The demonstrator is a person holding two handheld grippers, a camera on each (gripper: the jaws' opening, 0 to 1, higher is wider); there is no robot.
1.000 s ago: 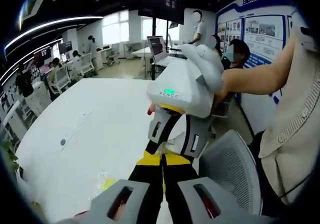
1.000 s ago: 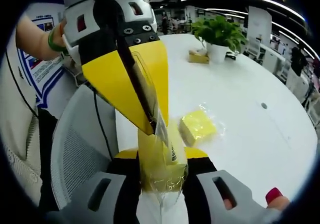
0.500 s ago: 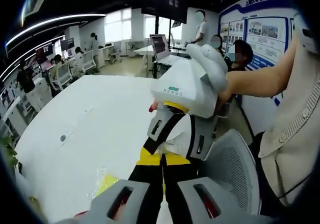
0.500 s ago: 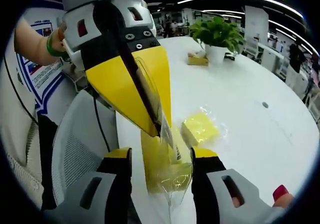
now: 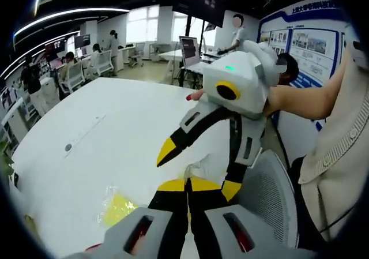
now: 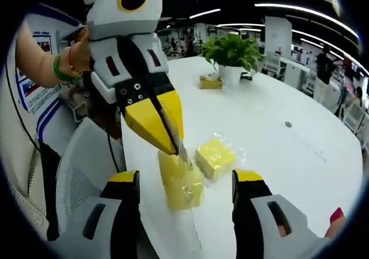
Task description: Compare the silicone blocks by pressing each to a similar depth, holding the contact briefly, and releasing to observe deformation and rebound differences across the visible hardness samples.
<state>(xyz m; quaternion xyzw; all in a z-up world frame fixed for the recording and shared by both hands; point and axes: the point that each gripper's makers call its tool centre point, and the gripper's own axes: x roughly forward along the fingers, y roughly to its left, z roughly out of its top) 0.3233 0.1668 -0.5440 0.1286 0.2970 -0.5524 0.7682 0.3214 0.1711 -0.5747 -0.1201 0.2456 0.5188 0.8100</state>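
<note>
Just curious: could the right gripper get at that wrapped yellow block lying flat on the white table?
Probably yes. The right gripper is open, but the bagged block pinched by the left gripper hangs before the wrapped yellow block.

- The left gripper (image 6: 164, 138) points down with its yellow fingers (image 6: 151, 120) pressed together, pinching clear wrapping.
- The right gripper (image 5: 196, 169) hangs with its fingers (image 5: 168, 150) spread wide apart, gripping nothing.
- A bare forearm (image 5: 308, 94) reaches in from the right.
</note>
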